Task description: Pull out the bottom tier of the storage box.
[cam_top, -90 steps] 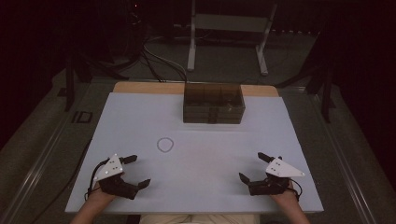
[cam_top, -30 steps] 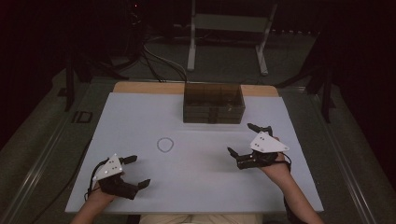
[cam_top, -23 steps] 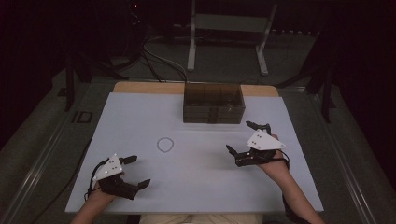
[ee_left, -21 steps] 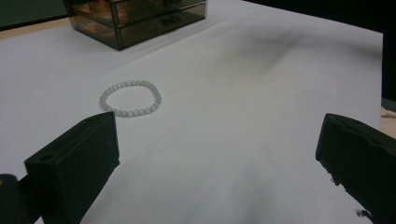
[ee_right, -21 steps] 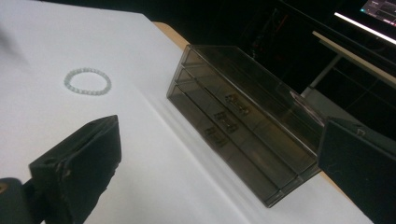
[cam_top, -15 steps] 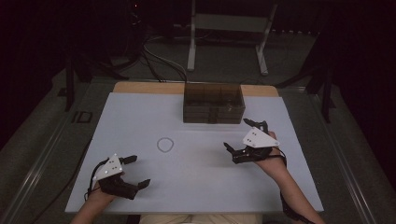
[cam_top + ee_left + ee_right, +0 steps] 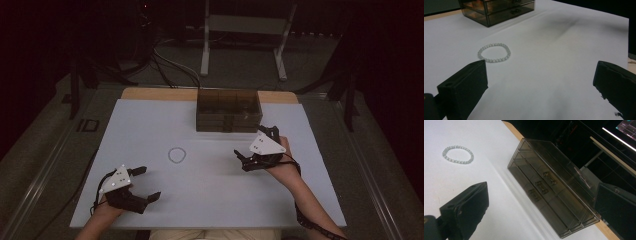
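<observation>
Overhead, white table (image 7: pixel 150 125) sits amid dark room's floor cables (image 7: pixel 170 62).

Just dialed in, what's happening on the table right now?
A person holds tongs in each hand over a white table. The right tongs are open, near the front of a smoky clear drawer box whose three drawers look shut. The left tongs, also open, sit at the near left edge. A pale bead bracelet lies flat between them, untouched.

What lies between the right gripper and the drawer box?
Nothing: in the high view, bare white table separates the right gripper from the drawer box.
</observation>
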Tool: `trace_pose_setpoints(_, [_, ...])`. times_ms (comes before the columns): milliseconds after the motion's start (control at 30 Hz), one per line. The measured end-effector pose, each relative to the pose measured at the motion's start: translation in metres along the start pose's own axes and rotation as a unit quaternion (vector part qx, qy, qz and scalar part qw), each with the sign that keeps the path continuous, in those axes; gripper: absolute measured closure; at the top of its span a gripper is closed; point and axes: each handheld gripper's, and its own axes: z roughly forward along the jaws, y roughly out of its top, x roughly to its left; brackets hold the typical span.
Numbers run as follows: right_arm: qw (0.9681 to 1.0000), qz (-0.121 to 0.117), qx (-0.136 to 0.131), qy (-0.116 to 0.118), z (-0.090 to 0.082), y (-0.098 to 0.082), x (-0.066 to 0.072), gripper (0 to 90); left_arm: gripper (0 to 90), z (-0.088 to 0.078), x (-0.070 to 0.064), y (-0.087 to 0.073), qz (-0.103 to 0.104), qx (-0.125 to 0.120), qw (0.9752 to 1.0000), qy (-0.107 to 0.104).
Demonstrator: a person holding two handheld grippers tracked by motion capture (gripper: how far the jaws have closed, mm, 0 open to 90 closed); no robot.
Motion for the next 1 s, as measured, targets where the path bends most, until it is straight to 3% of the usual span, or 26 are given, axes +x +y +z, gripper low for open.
trace_pose_setpoints(433, [0.9981,-0.046,0.038,-0.011,0.023,0.001,0.01,0.0,0.9,0.0,0.0,0.0,0.001,-0.001,1.0,0.0])
trace_pose_setpoints(733, [0.993,-0.096,0.066,-0.019,0.04,0.0,0.021,0.0,0.9,0.0,0.0,0.0,0.001,0.0,1.0,0.001])
trace_pose_setpoints(1000, [0.9796,-0.157,0.122,-0.028,0.061,-0.004,0.033,0.0,0.9,0.0,0.0,0.0,-0.001,-0.003,1.0,0.002])
